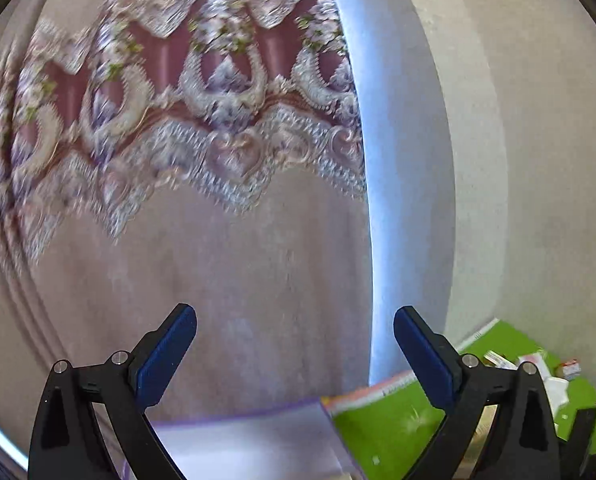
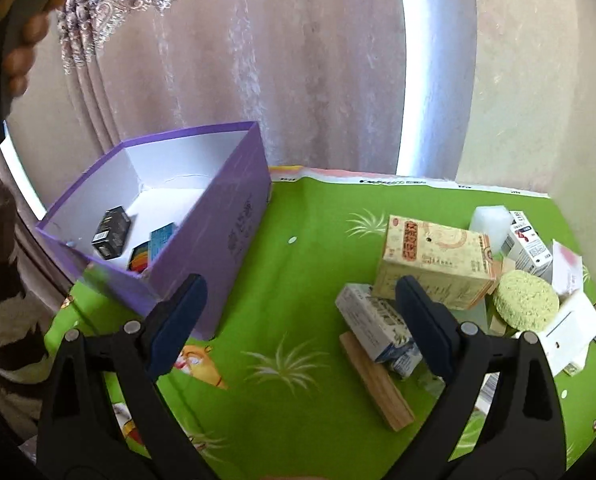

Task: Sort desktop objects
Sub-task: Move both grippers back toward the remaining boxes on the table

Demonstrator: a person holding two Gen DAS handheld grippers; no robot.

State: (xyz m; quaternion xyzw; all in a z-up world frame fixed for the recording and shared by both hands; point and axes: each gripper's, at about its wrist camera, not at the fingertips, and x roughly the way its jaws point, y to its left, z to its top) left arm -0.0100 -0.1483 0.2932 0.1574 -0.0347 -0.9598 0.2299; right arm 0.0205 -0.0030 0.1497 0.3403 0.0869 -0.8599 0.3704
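- Mid-sort: purple box [image 2: 226, 236] partly filled, pile of cartons [image 2: 434, 268] waiting.
- Right gripper [image 2: 300, 304] spread, empty.
- Left gripper [image 1: 295, 340] spread, empty, aimed at curtain [image 1: 226, 264].
- Next: lower right onto nearest carton [image 2: 372, 320], pinch.

Both pics are bright w/ daylight. Light comes thru a gap beside the curtain [image 1: 202, 128]: a white-blue glowing strip [image 1: 382, 160] from 12 to 4 o'clock in the left wrist view, blown out, no detail. Same strip [image 2: 422, 80] at 1 o'clock in the right wrist view. Left view is smeared w/ motion blur, esp. the lace pattern at 10 o'clock. Right view is sharper; green cloth [image 2: 298, 280] is evenly lit, soft shadows under the boxes. Edges bend round and go black at the corners.
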